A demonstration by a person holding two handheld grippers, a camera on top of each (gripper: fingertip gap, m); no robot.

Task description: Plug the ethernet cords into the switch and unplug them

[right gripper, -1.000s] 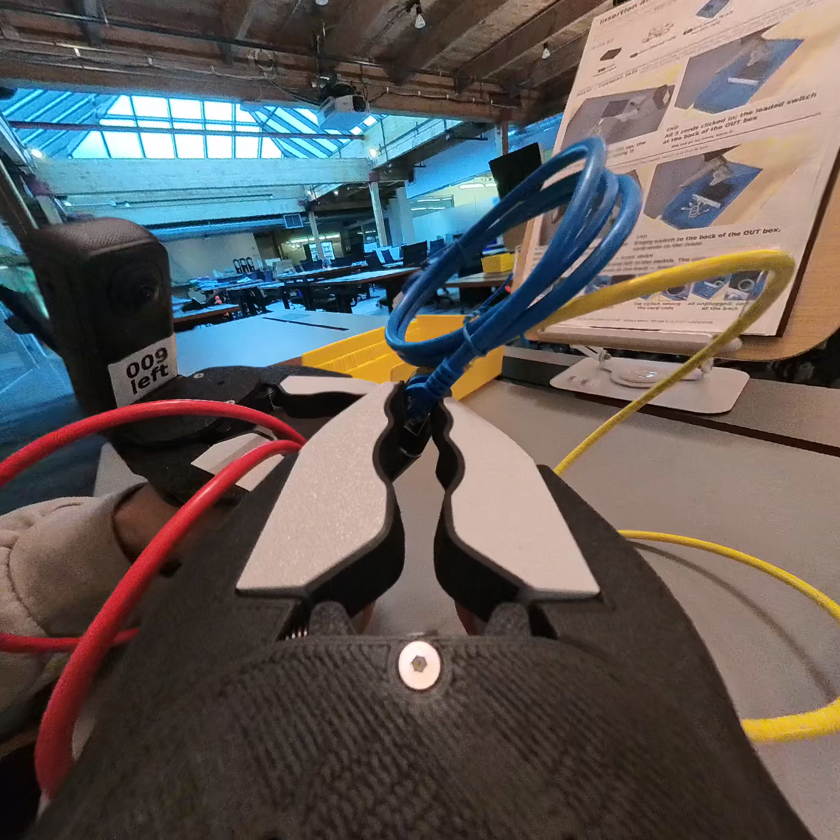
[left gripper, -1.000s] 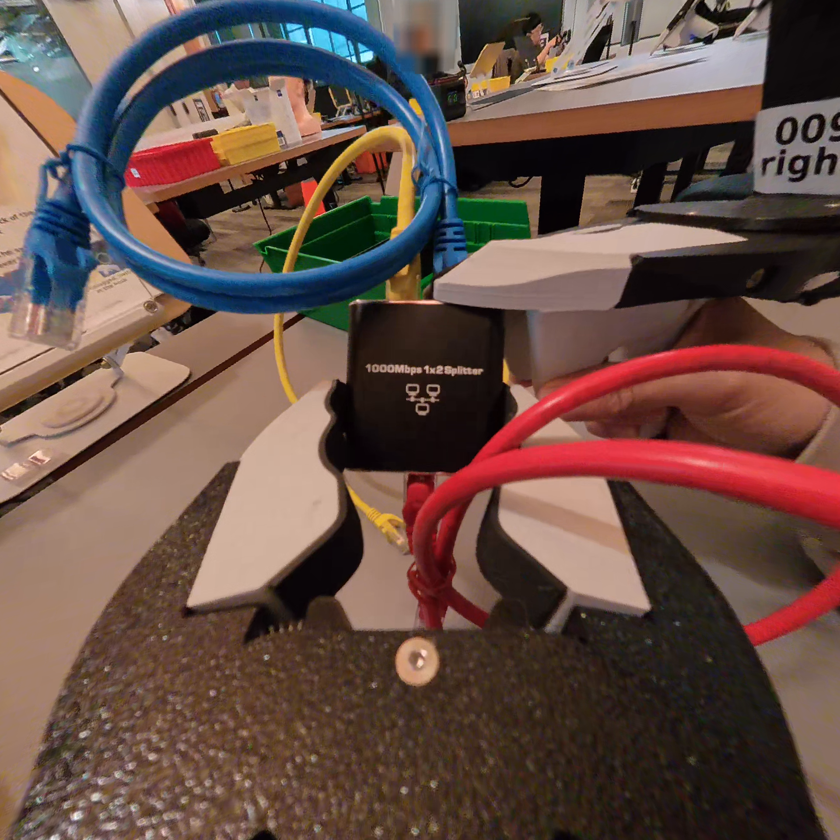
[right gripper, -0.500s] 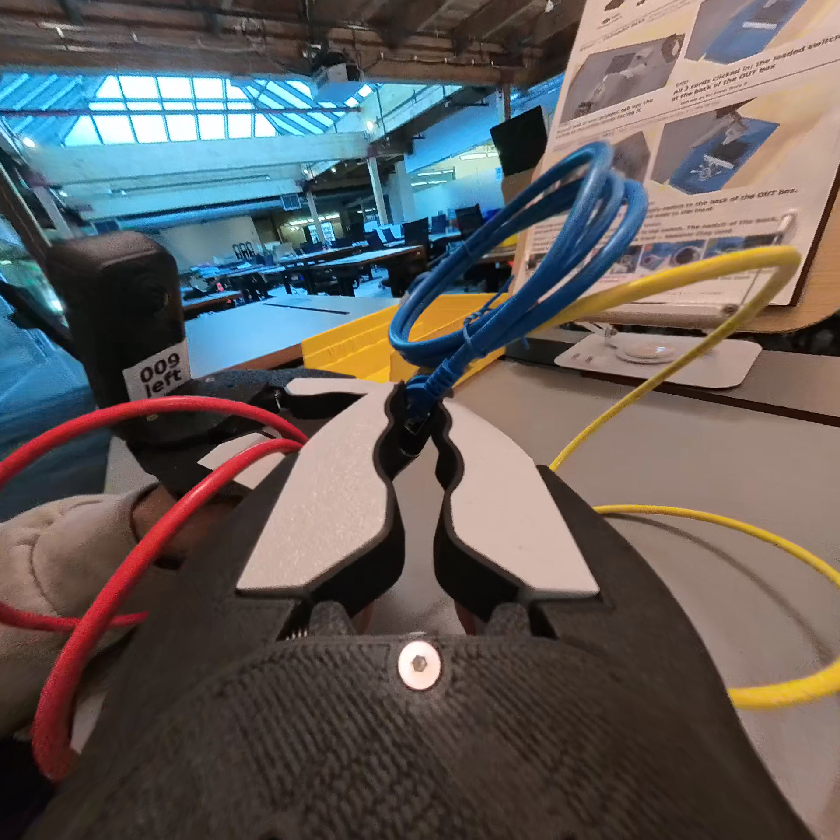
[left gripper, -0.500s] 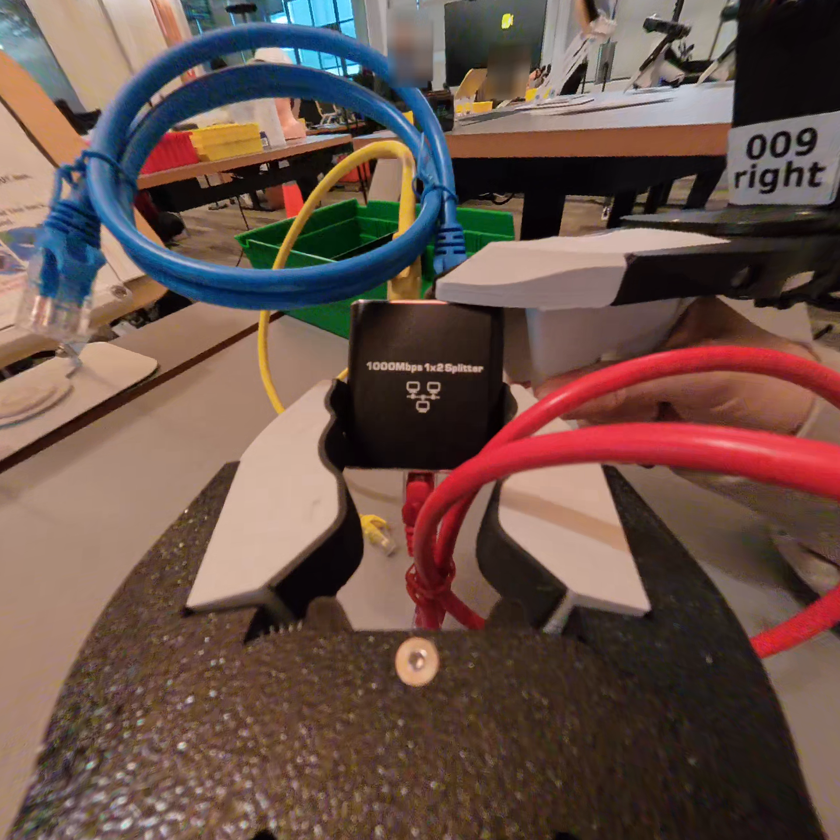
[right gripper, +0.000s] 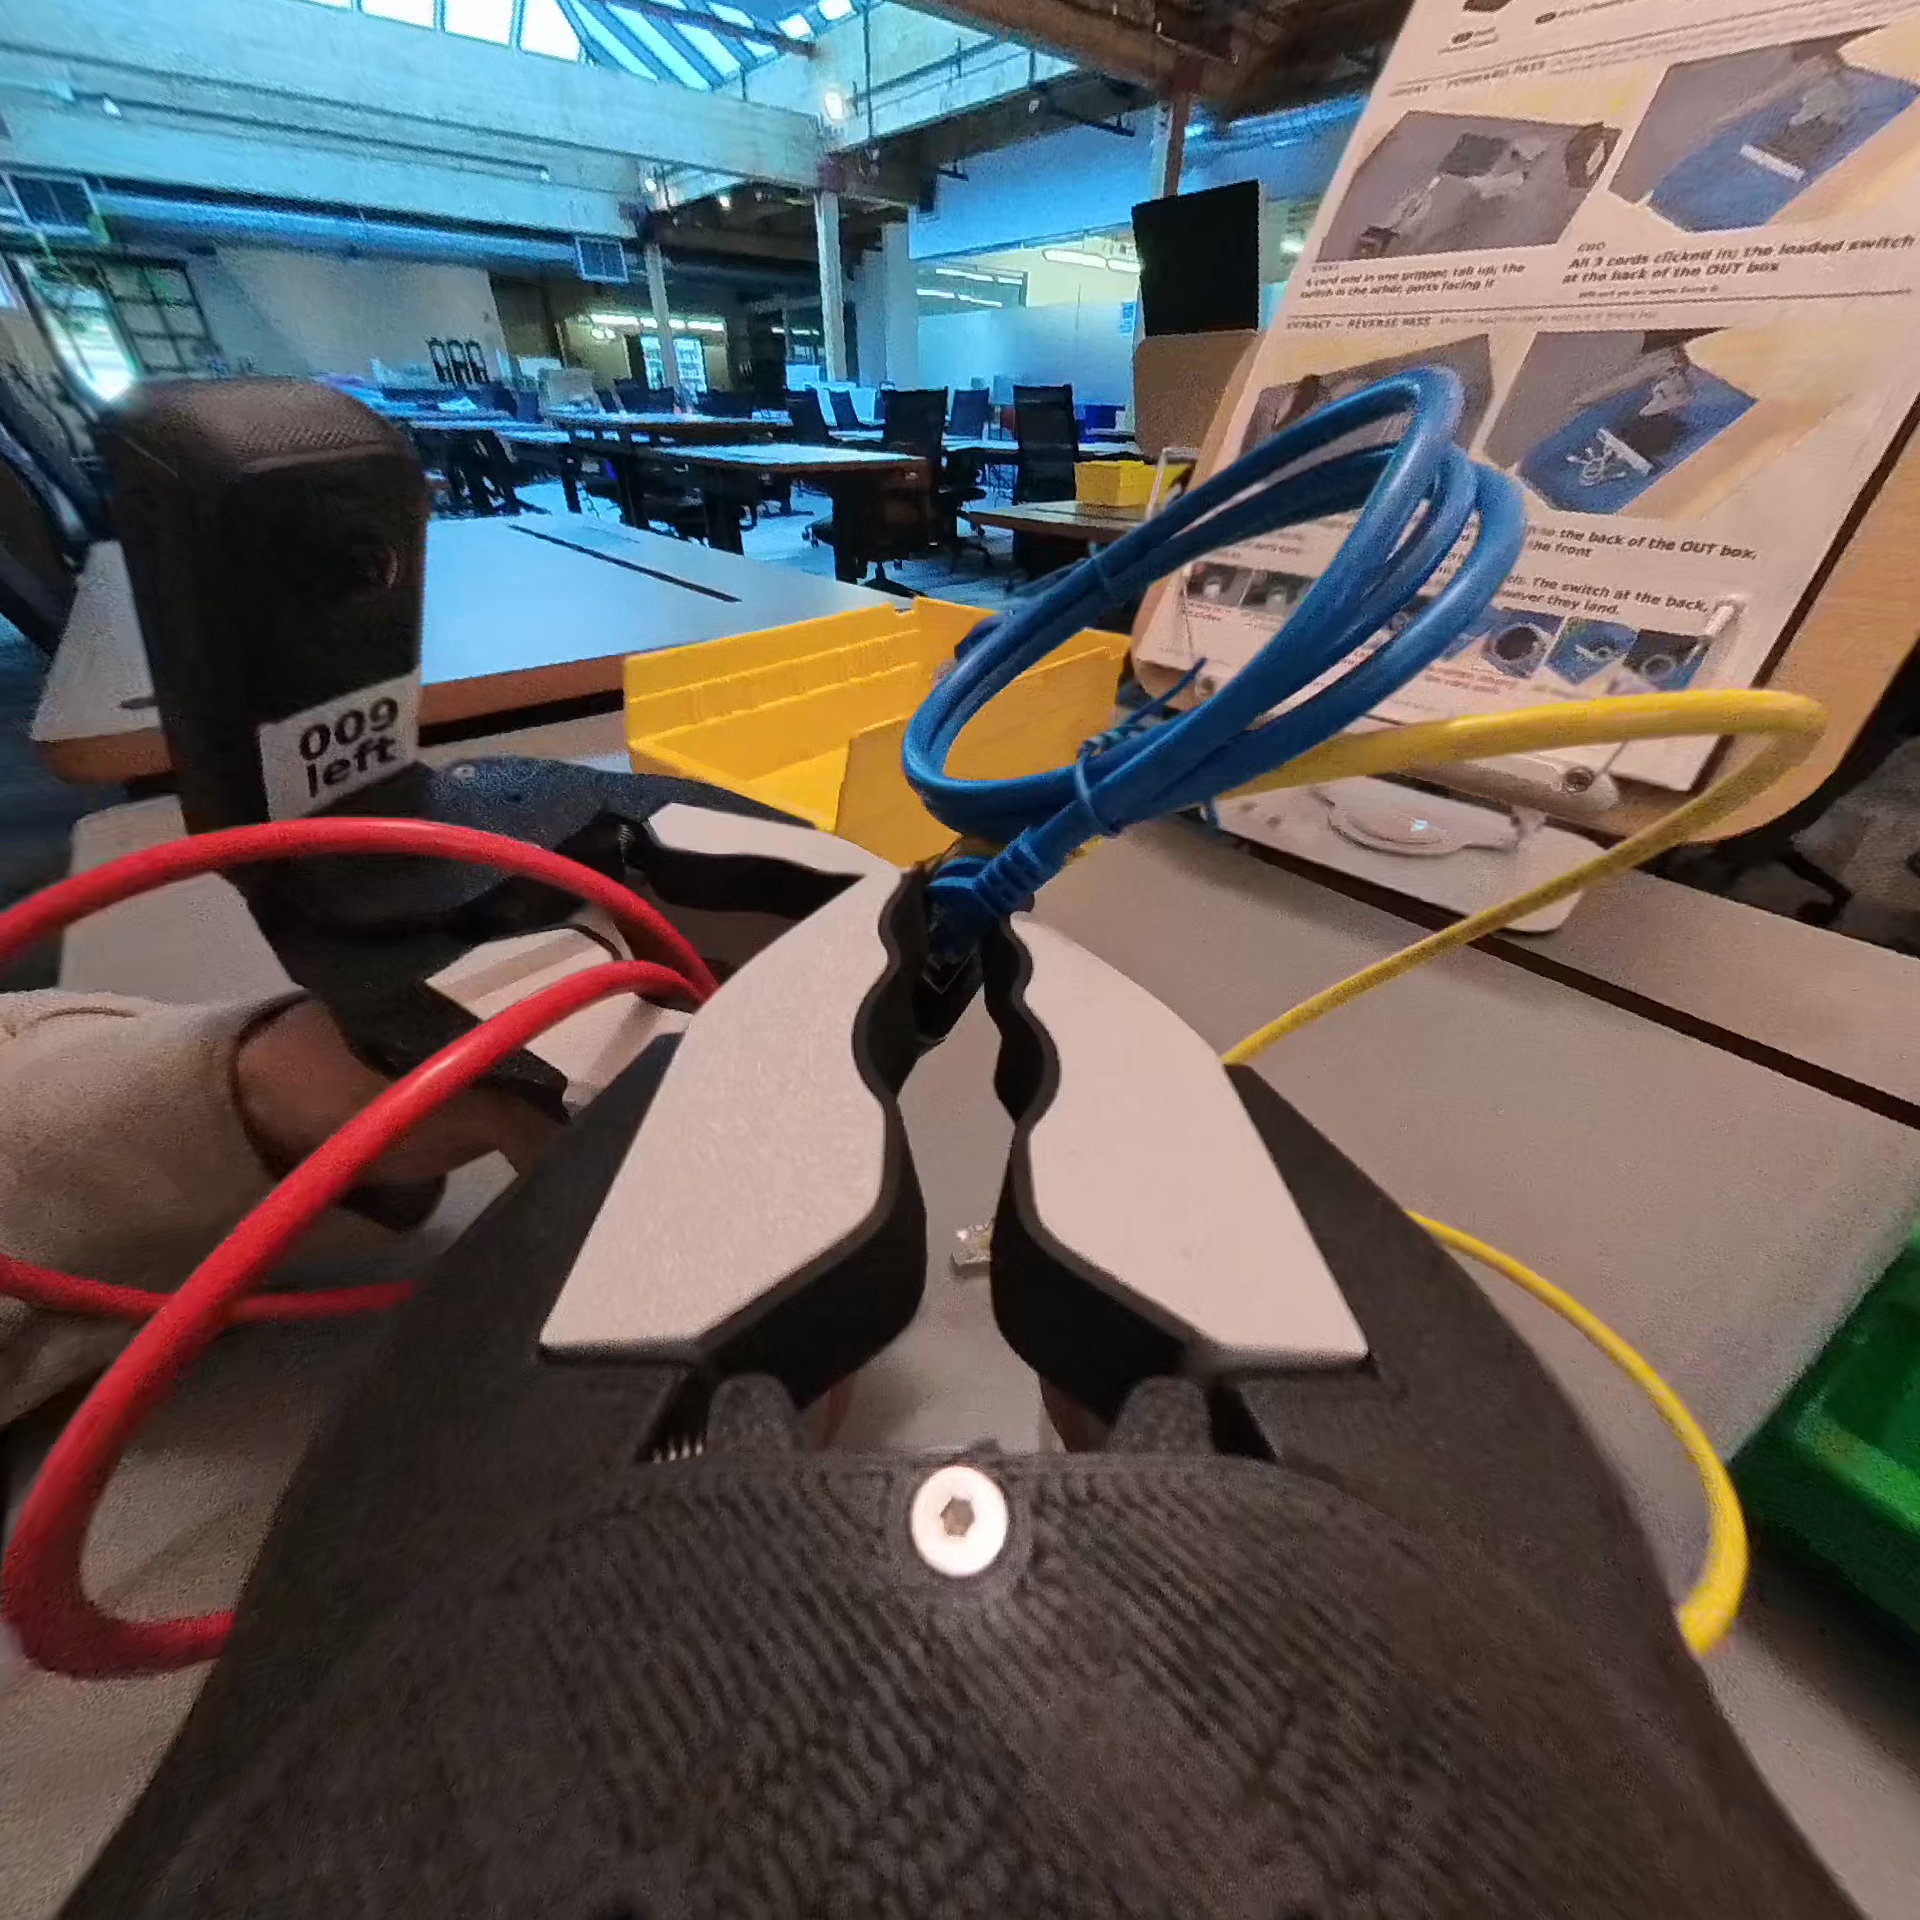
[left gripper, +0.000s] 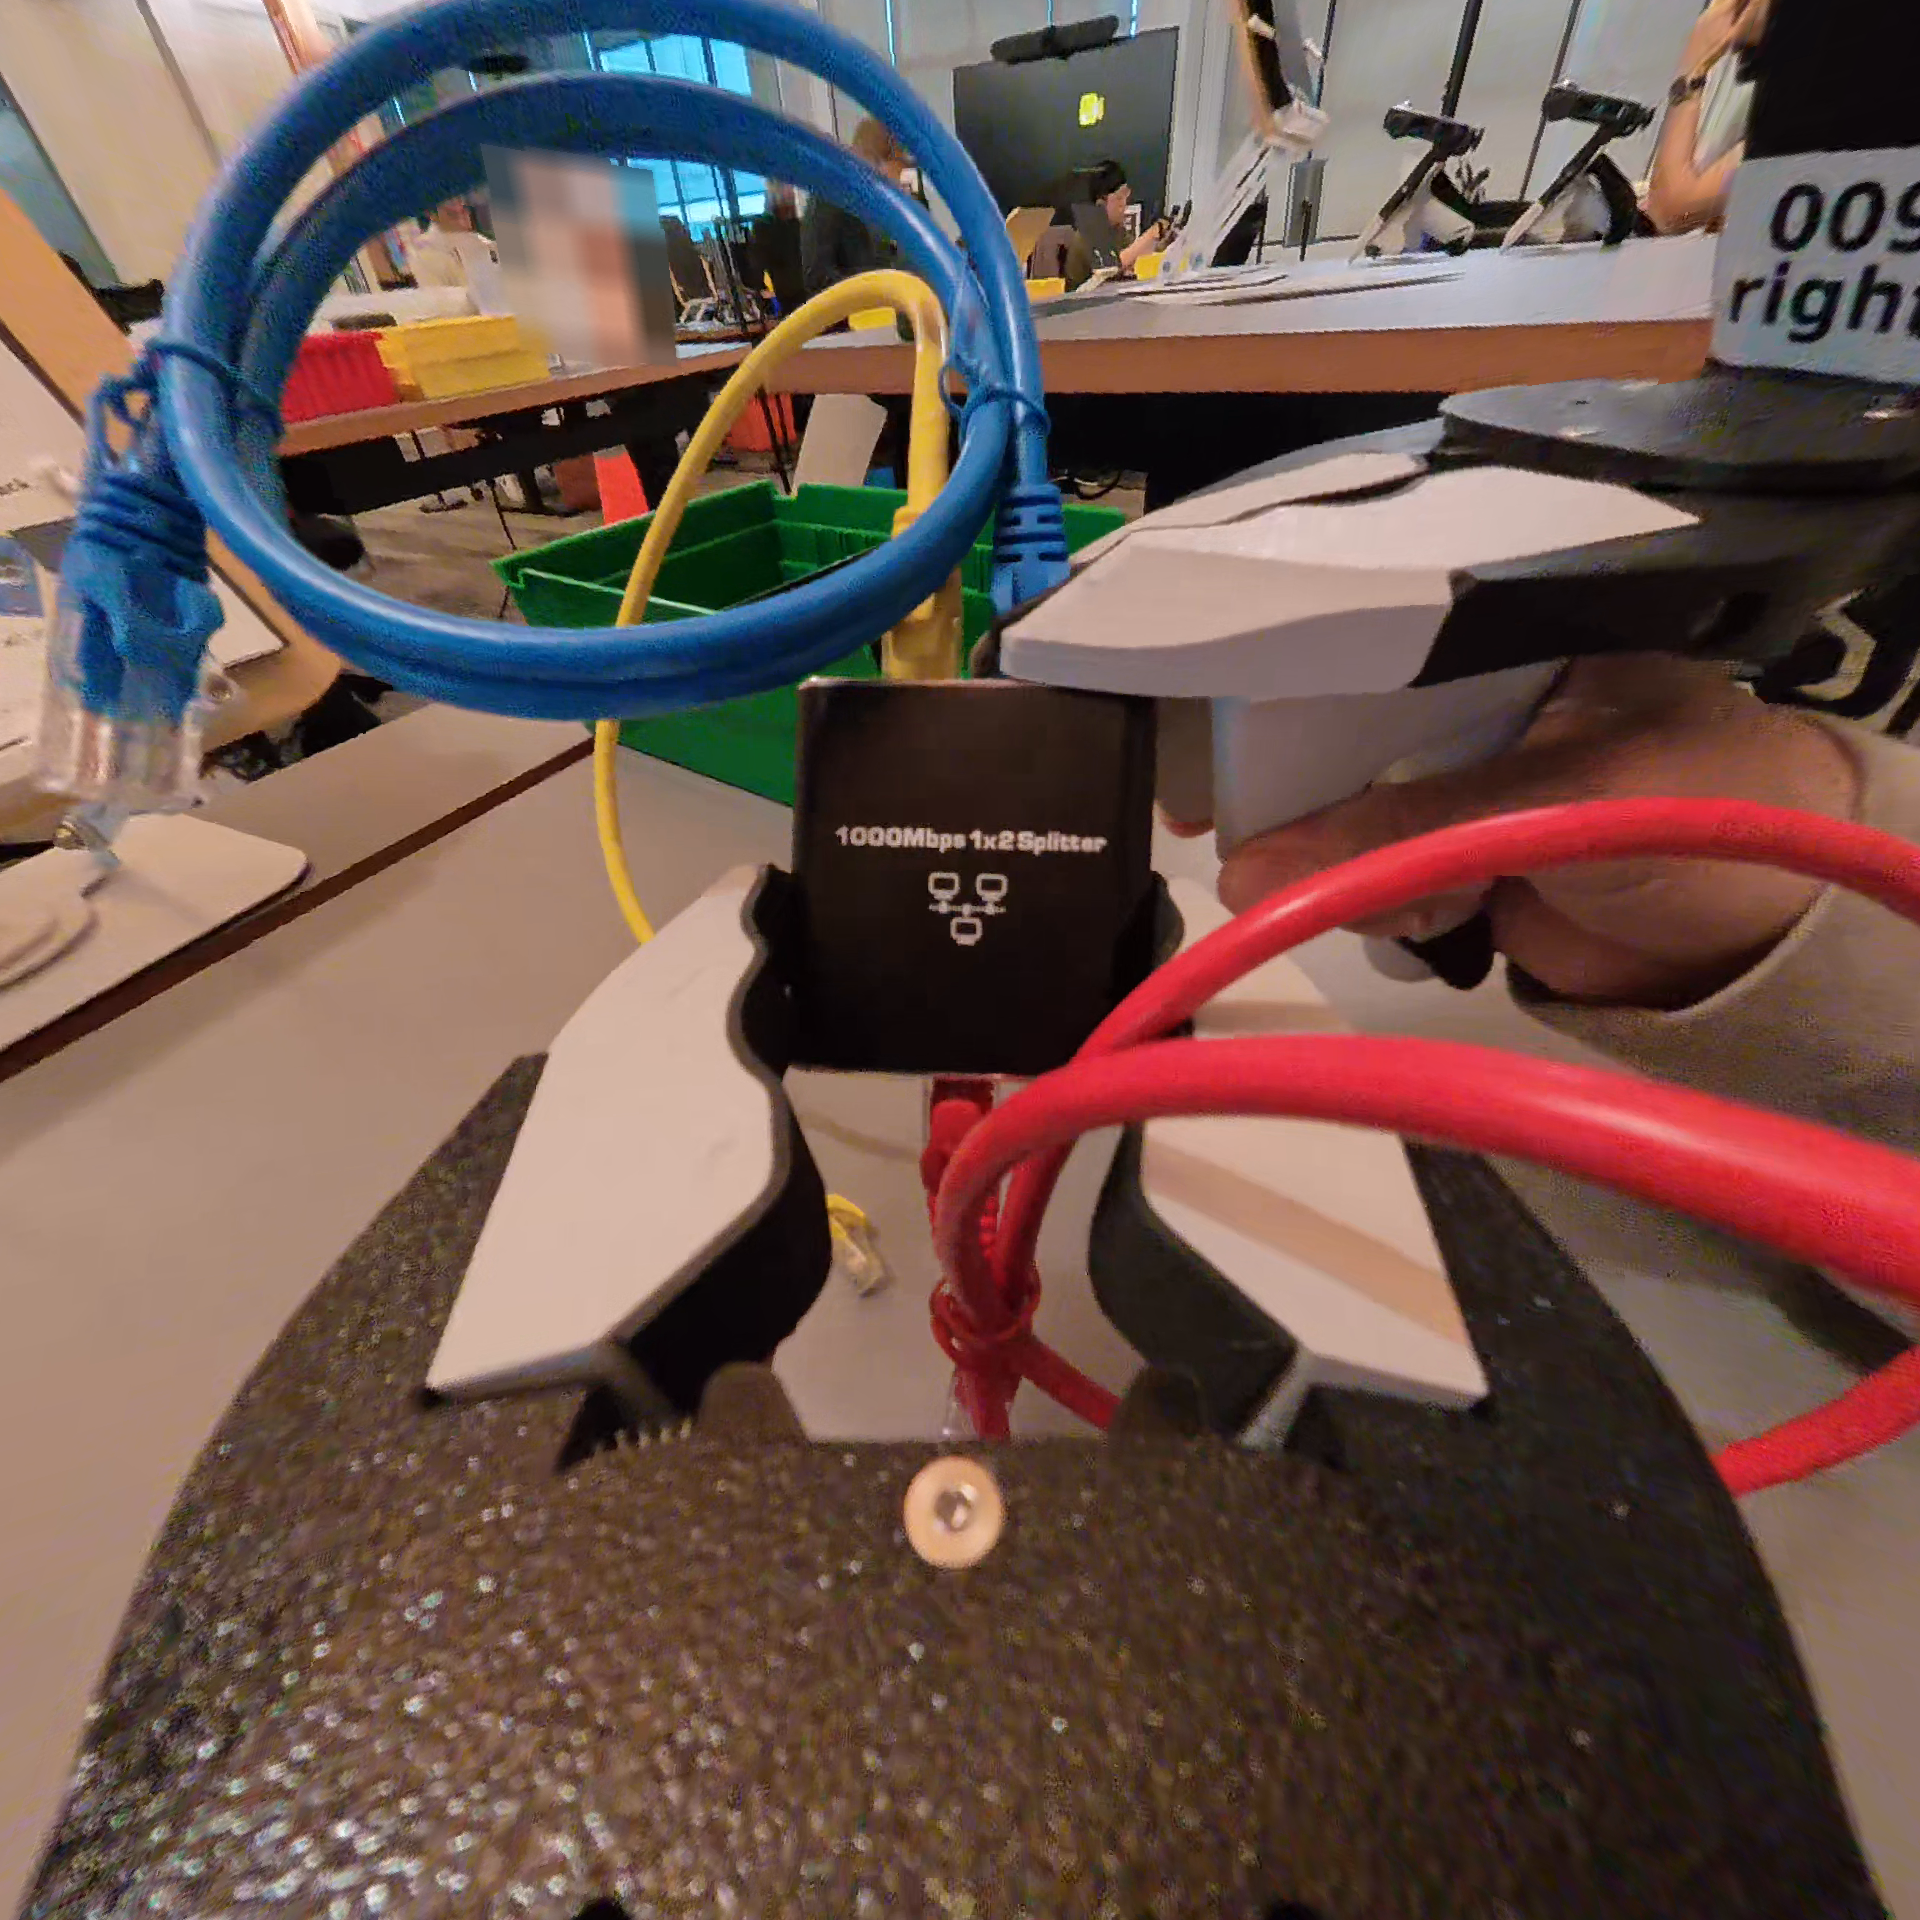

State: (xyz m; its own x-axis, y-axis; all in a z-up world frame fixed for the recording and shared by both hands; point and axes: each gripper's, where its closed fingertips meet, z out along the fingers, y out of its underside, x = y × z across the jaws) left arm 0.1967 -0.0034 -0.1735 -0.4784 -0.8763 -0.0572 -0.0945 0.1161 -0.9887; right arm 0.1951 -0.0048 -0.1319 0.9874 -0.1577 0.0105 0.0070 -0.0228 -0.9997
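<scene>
Both grippers have swung round; background shifted. Left gripper (left gripper: 961,935) jaws clamp the switch (left gripper: 971,873) above the bench (left gripper: 260,1143); right gripper (right gripper: 945,966) jaws pinch the blue cord (right gripper: 1226,665) plug at the switch's far side, yellow cord (left gripper: 920,582) beside, red cord (left gripper: 1455,1101) behind. Unplugging step, seemingly; next, pull straight out.

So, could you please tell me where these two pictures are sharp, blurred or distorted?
Left wrist view: the black switch in the left hand-held gripper is sharp, the blue cord's clear free plug and the far desks are soft, and the wide lens bows the table edge. Right wrist view: the right hand-held gripper on the blue plug is crisp, and the green bin at the edge is smeared.
</scene>
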